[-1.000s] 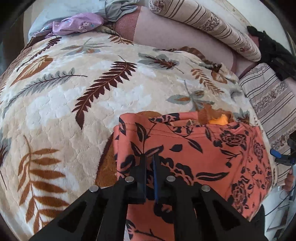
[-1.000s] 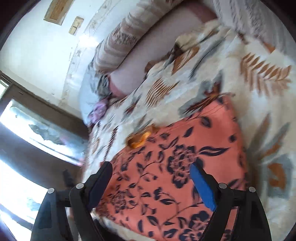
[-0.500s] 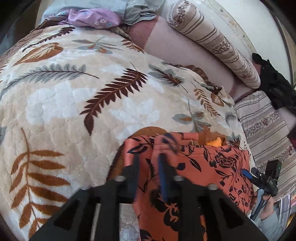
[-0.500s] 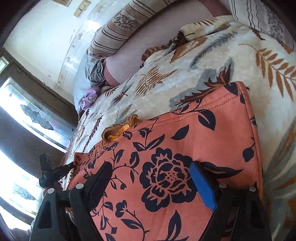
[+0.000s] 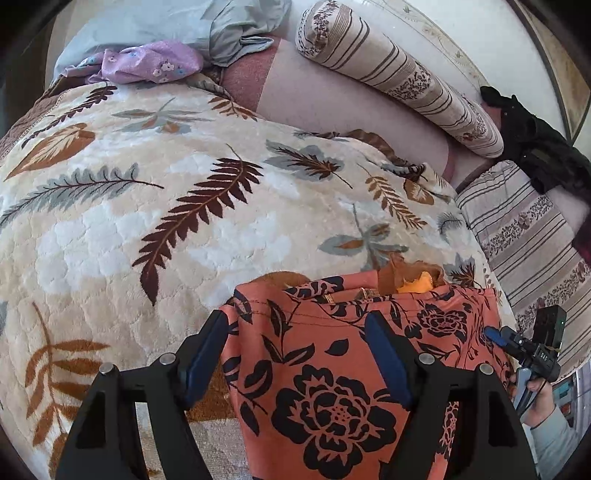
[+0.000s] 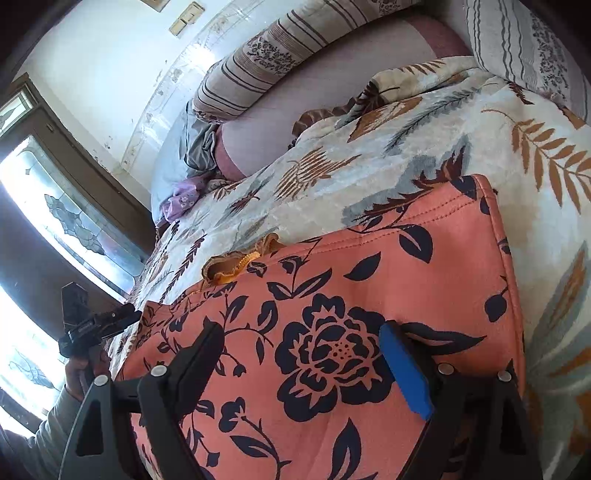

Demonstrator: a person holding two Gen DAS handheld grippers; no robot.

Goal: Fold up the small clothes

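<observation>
A small orange garment with a dark floral print (image 5: 332, 369) (image 6: 351, 332) lies folded flat on the leaf-patterned blanket (image 5: 166, 203) (image 6: 424, 155). An orange-brown frill (image 5: 413, 282) (image 6: 236, 264) pokes out at its far edge. My left gripper (image 5: 299, 339) hovers over the garment's left corner; its jaws are opening, apart from the cloth, nothing pinched. My right gripper (image 6: 303, 354) stands open above the garment's middle, holding nothing. The right gripper (image 5: 517, 345) also shows in the left wrist view at far right, and the left gripper (image 6: 99, 323) appears at the left edge of the right wrist view.
A striped bolster (image 5: 399, 74) (image 6: 280, 55) and a striped pillow (image 5: 528, 236) lie at the bed's head. A purple flowered garment (image 5: 147, 66) (image 6: 181, 197) and grey-blue cloth (image 5: 221, 29) sit at the far corner. Dark clothing (image 5: 532, 147) lies far right. A window (image 6: 55, 206) is at left.
My left gripper let go of the garment's corner and spread its jaws wide, lifting slightly. The right gripper dropped closer over the garment and rolled; its jaws stayed open.
</observation>
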